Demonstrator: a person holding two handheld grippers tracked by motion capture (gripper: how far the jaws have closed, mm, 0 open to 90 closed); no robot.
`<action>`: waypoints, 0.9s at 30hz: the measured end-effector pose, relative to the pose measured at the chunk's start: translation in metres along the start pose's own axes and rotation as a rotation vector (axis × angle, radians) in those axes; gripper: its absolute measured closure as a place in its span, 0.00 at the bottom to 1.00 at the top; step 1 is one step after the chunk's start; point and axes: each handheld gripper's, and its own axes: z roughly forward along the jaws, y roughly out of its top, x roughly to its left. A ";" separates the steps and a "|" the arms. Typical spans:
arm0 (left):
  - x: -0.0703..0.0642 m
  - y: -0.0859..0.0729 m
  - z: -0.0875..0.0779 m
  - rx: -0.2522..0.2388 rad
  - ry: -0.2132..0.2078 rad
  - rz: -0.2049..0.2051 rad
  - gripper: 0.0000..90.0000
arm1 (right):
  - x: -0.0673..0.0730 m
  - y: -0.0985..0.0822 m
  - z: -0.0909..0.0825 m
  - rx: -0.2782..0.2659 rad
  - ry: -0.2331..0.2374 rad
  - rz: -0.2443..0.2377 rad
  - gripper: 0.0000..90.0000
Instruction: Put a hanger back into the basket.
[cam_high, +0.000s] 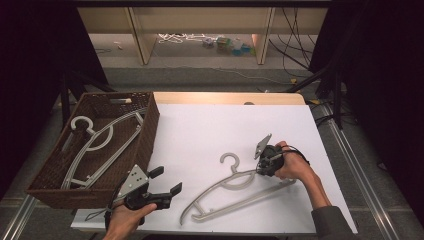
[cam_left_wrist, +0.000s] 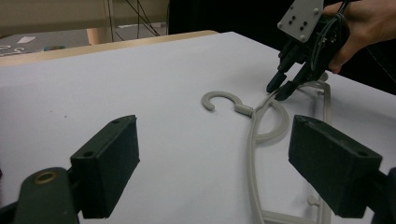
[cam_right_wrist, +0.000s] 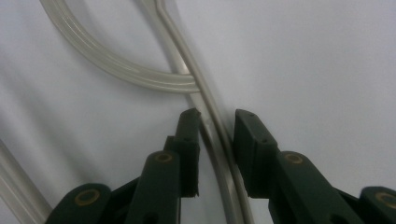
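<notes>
Plastic hanger (cam_high: 235, 187) (curved, grey), right claw (cam_right_wrist: 217, 122) narrowly straddling its arm, left claw (cam_left_wrist: 212, 168) wide.

hanger (cam_high: 235, 187): pale smooth plastic | basket (cam_high: 50, 172): rough brown wicker | table (cam_high: 210, 125): matt white, possibly paper

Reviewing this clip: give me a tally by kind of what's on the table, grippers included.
Hangers: 2, one on the white table top, one in the basket
Wicker baskets: 1
Handheld grippers: 2, left gripper and right gripper
Total: 5
</notes>
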 end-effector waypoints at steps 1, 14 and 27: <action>-0.001 0.000 0.000 0.005 0.001 -0.002 0.18 | 0.000 0.000 0.000 0.000 0.001 -0.002 0.80; 0.002 0.000 0.013 0.026 0.007 0.000 0.18 | 0.001 0.005 0.001 0.017 0.009 -0.077 0.84; 0.002 0.004 0.027 0.067 -0.018 -0.004 0.18 | 0.006 0.008 0.000 0.034 0.002 -0.217 0.91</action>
